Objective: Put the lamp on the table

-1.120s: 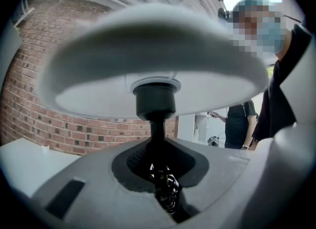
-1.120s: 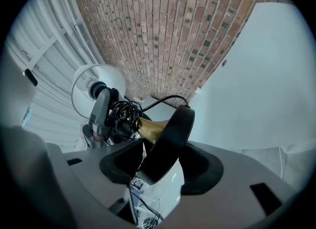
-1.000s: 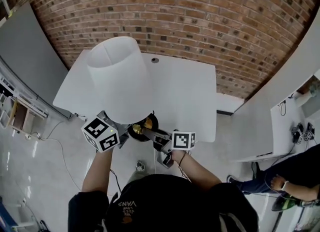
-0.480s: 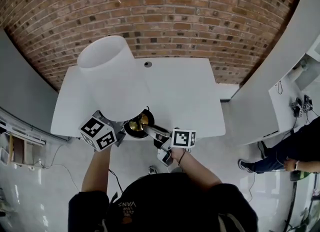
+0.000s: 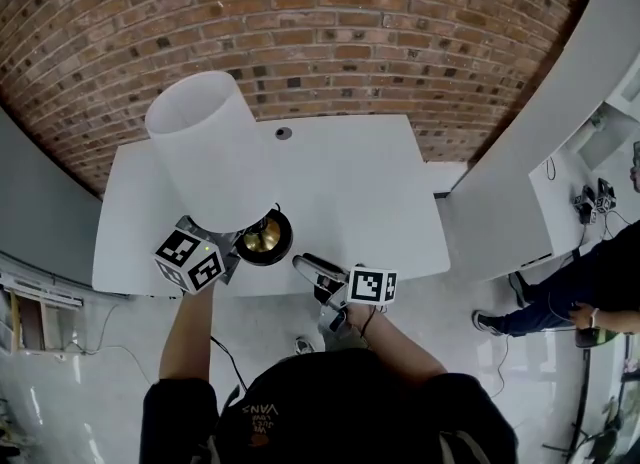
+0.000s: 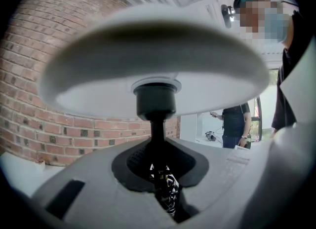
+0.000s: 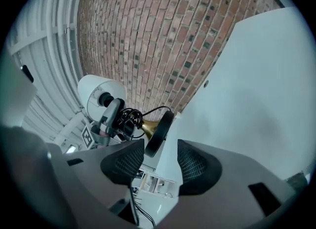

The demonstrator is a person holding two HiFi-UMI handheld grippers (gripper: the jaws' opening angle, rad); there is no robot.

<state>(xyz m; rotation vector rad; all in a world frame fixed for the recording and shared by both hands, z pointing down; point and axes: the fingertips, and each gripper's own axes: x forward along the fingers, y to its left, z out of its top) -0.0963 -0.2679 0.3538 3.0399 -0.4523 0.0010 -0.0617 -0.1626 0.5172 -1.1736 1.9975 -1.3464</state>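
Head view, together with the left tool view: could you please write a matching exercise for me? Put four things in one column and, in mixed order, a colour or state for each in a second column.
Column one:
1. shade
2. base
3. wall
4. left tool

Column two:
a. red brick
b. white
c. black with a brass centre
d. shut on the stem

Pairs: 1-b, 2-c, 3-a, 4-d.
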